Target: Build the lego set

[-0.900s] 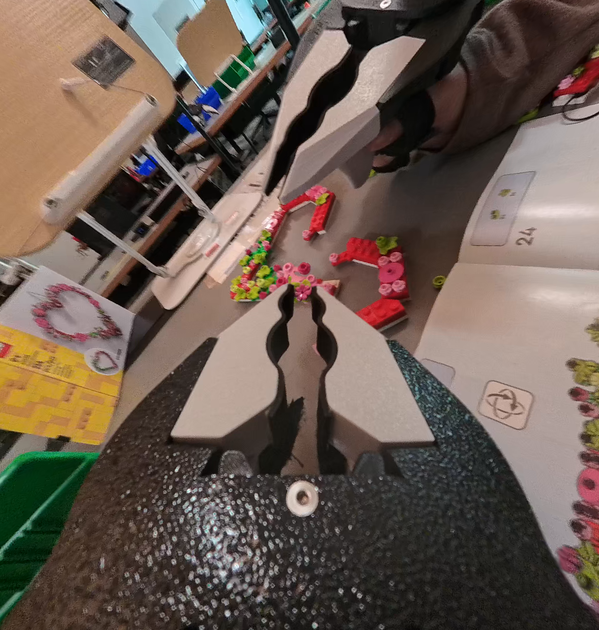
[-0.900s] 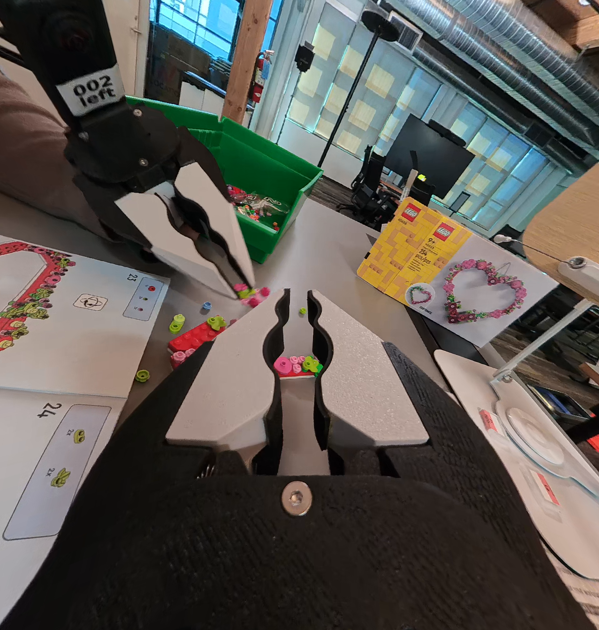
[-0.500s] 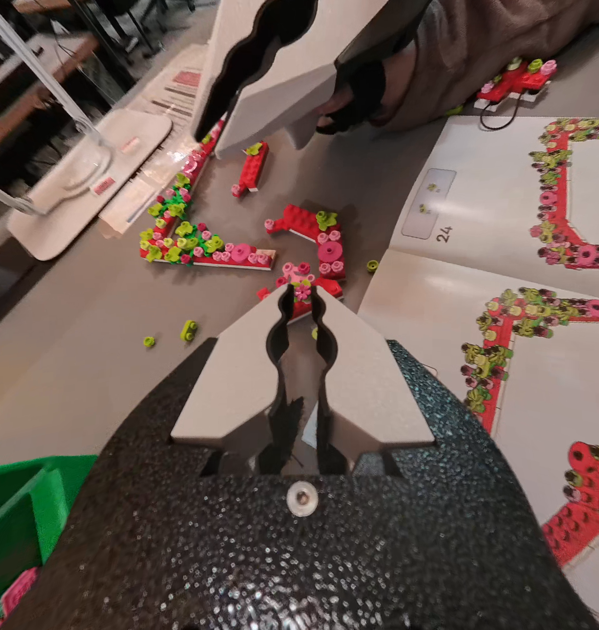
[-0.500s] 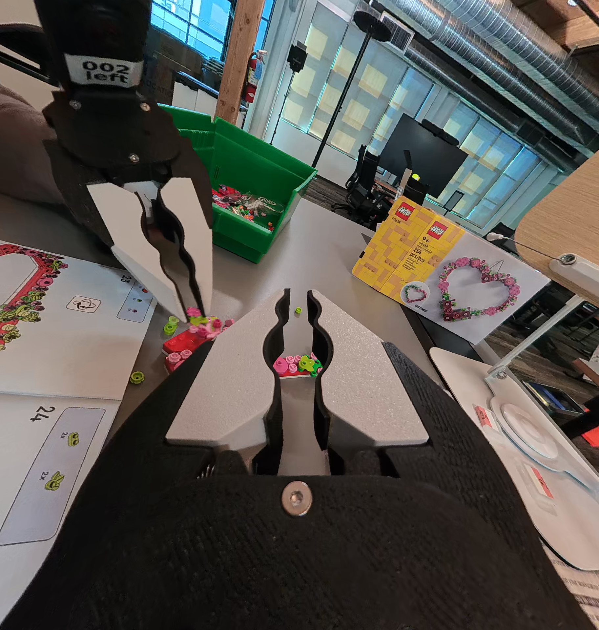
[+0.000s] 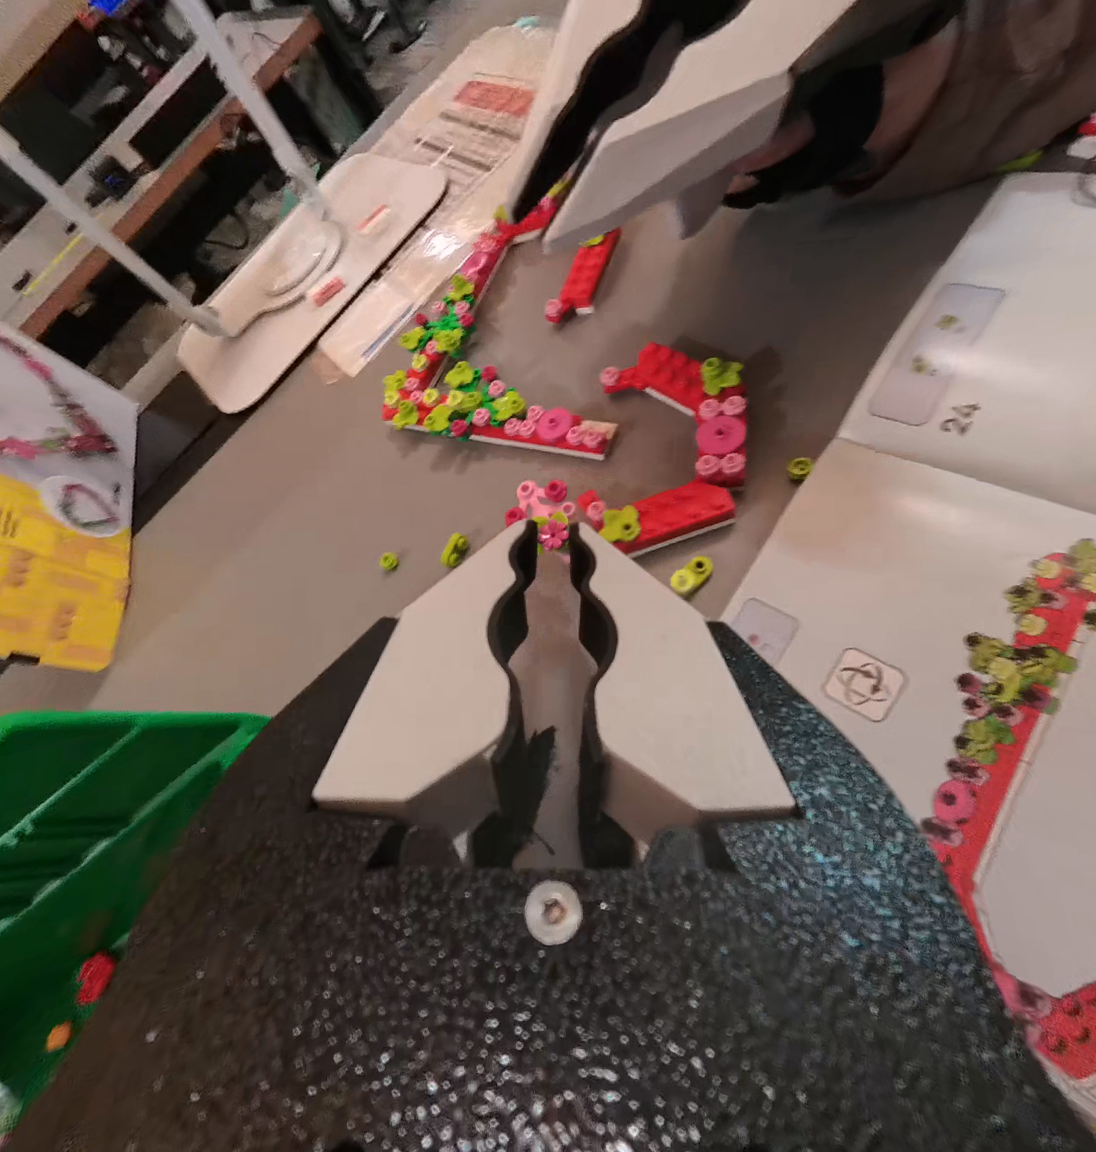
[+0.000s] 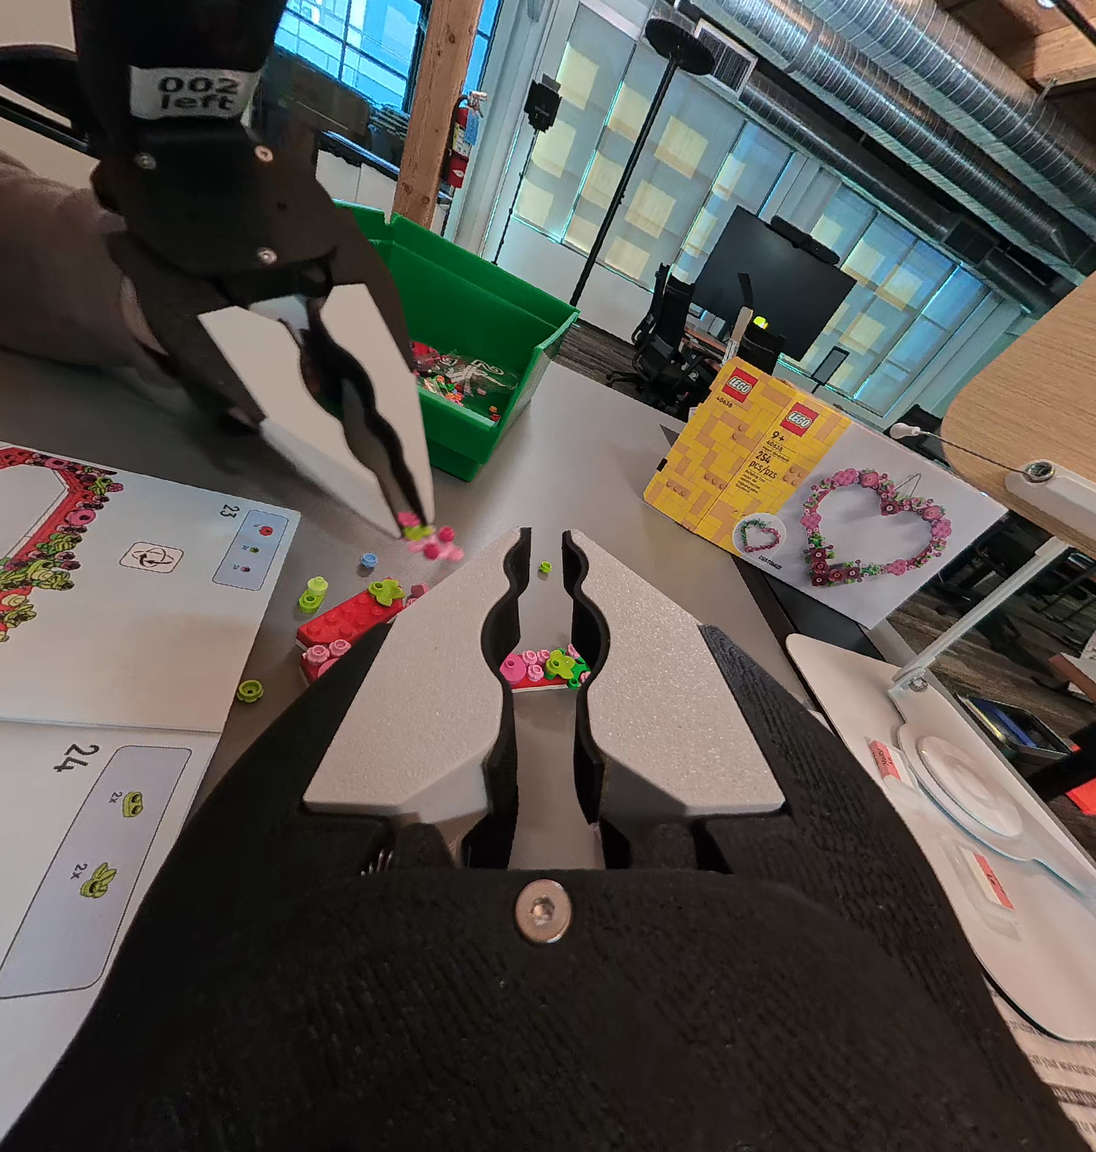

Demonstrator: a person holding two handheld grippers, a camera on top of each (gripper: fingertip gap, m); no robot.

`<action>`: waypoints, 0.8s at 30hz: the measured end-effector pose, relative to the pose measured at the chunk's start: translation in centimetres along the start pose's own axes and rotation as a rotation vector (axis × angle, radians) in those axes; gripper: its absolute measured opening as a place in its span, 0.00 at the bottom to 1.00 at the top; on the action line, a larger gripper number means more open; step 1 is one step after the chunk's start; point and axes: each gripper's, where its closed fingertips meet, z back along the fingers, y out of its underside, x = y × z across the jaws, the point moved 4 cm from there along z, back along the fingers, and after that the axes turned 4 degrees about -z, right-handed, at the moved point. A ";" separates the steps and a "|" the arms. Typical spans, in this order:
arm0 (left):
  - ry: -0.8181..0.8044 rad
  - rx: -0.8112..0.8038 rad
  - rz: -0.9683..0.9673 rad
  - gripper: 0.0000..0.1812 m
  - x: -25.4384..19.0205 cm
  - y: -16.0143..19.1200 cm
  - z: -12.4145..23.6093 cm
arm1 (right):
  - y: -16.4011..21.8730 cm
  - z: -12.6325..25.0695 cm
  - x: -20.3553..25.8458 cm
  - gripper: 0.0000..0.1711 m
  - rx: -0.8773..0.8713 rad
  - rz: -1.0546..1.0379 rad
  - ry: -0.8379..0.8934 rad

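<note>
My left gripper (image 5: 552,537) is shut on a small cluster of pink and magenta flower pieces (image 5: 538,499), held at its tips low over the grey table. The right wrist view shows the left gripper (image 6: 416,522) pointing down with the cluster (image 6: 432,543). A red C-shaped segment (image 5: 689,380) lies just beyond it. A longer red segment covered in green leaves and pink flowers (image 5: 470,405) lies to its left. My right gripper (image 6: 545,537) is open by a narrow gap and empty, hovering over that leafy segment (image 6: 542,670). It also shows at the top of the left wrist view (image 5: 533,215).
The open instruction booklet (image 5: 907,561) covers the table to the right. A green bin (image 6: 470,324) with bagged pieces stands behind the left gripper. The yellow set box (image 6: 751,461) and a white lamp base (image 6: 969,810) are nearby. Loose lime studs (image 5: 692,572) lie around. One gripper's finger ends stand about 8 cm off the other's. From either gripper's tips it is about 9 cm to the red C-shaped segment (image 5: 689,380).
My left gripper has swung over the table with the flower cluster, and now hangs lower and nearer the right gripper's tips. The right gripper has barely moved.
</note>
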 end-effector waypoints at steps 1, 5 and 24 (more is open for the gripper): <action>-0.008 0.031 0.007 0.05 0.3 0.4 -0.1 | 0.0 0.0 0.0 0.05 0.000 0.000 0.000; 0.009 0.099 0.043 0.05 0.4 1.7 -0.6 | 0.0 0.0 0.0 0.05 0.001 0.001 -0.002; 0.008 0.137 0.065 0.05 0.2 2.6 -1.5 | 0.1 -0.1 0.1 0.04 0.006 -0.003 -0.011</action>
